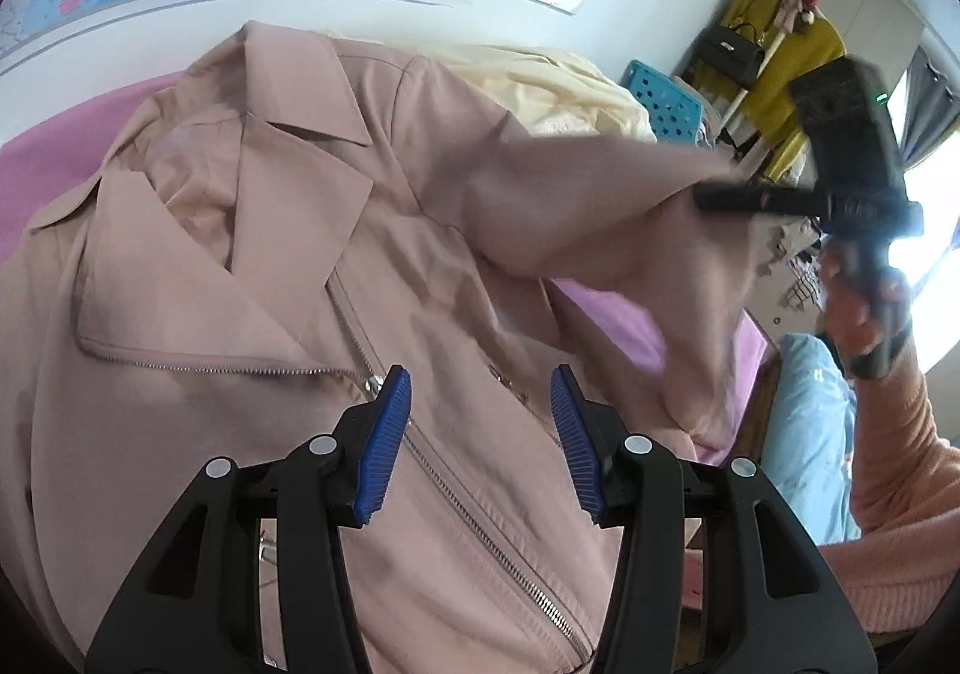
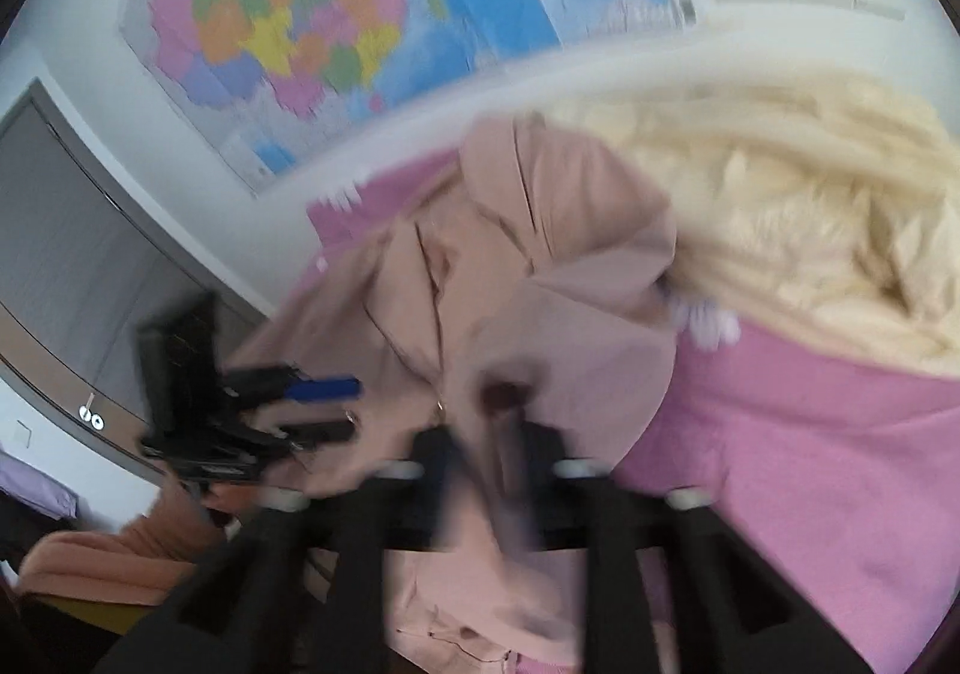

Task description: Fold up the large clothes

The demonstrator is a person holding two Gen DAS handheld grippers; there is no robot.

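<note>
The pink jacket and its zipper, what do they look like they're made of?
The pink jacket looks like a thin, smooth woven fabric with a matte finish: it drapes softly and creases finely; the fibre can't be told. Its zipper seems to be metal: the teeth shine silver.

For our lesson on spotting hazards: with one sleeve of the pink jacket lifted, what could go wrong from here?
1. The sleeve is pinched only at its end by the right tool, so it may slip free.
2. The left tool hovers open above the jacket, which might shift when pulled.
</note>
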